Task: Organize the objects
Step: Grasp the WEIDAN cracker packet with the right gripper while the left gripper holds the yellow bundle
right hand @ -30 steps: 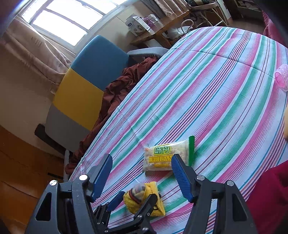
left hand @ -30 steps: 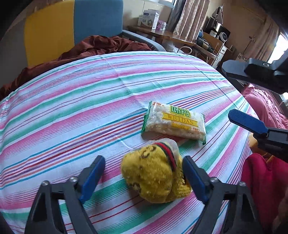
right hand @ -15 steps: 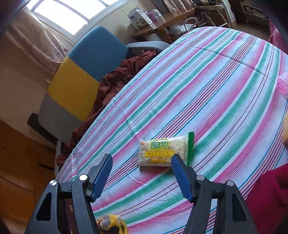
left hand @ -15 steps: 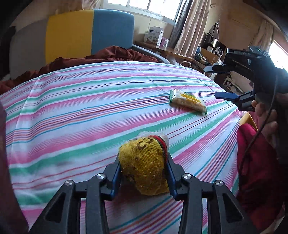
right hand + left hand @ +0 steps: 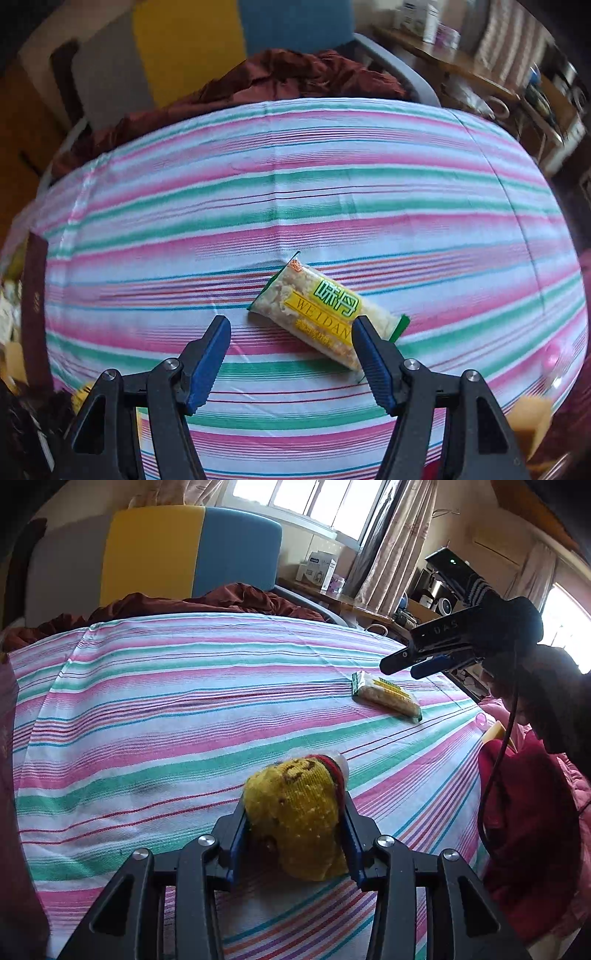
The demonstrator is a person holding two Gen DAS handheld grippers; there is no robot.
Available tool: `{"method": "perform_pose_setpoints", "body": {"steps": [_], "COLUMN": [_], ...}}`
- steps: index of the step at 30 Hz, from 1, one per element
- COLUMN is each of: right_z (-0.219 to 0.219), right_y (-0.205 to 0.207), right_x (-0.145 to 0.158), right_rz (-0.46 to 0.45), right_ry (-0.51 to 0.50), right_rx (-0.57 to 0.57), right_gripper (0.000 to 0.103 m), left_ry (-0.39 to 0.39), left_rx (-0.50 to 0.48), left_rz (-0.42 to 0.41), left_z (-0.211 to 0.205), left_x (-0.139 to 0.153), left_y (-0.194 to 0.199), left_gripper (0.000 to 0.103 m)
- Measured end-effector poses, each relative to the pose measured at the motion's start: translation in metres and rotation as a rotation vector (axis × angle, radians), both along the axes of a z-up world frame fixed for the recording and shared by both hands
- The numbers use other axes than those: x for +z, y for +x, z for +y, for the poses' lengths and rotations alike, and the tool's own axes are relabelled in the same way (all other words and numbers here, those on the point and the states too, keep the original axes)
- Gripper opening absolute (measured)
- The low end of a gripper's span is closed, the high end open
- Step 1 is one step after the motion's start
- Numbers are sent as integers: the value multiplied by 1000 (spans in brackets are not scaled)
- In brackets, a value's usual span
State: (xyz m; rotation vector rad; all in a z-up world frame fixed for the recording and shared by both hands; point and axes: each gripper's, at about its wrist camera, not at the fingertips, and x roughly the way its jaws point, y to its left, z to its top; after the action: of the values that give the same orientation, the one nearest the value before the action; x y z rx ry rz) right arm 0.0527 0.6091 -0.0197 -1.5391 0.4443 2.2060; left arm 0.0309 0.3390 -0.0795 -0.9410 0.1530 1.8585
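Left gripper (image 5: 295, 843), fingers having just closed, clamps a yellow knitted toy (image 5: 295, 812) from both sides, low over the striped cloth (image 5: 166, 709) on the counter. Beyond the toy and to its right, well apart, lies the WEIDAN snack packet (image 5: 386, 698) flat on the cloth. Right gripper (image 5: 291, 354) hovers above the packet, fingers spread and empty, one fingertip over its near end. Behind the counter: a yellow-and-blue chair (image 5: 188, 550)
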Motion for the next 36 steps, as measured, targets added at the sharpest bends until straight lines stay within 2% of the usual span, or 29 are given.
{"method": "perform_pose_setpoints", "body": {"steps": [2,5,11,13,14,15,17,23,27,29,32,36], "right_z": [-3,0,15,17,18,18,7,-54,-87,-93,-87,-89], "right_y": [-11,-22,-30,-27,-25,-23,-21,-27,-24,-21,-17,-15], "right_x": [-6,-20,-49,-52,-52,-51,-48,-43,-47,-50,-52,-52], "right_rz": [-82,-184,-262,-242,-227,-215,-195,-92,-49,-40,-21,-20], "right_ry": [43,89,79,66,53,41,43,-71,-85,-46,-75,-51], "right_rx": [105,181,172,147,119,99,86,113,131,142,132,149], "right_gripper": [69,69,69,69,66,56,45,45,48,48,48,48], "left_ry": [4,9,14,16,16,15,14,8,-9,-18,-33,-57], "left_rx": [0,0,-2,-1,0,1,1,2,1,3,15,31], "left_rz": [-6,-10,-16,-17,-16,-13,-9,0,14,17,20,40], "left_z": [-1,-1,-1,0,0,0,1,2,2,2,0,-7], "left_x": [-1,-2,-2,-2,-2,-2,-2,-2,0,1,2,4], "left_y": [-1,-2,-2,-2,-2,-2,-1,0,3,3,3,10], "left_gripper": [46,46,46,47,47,47,47,47,45,45,44,44]}}
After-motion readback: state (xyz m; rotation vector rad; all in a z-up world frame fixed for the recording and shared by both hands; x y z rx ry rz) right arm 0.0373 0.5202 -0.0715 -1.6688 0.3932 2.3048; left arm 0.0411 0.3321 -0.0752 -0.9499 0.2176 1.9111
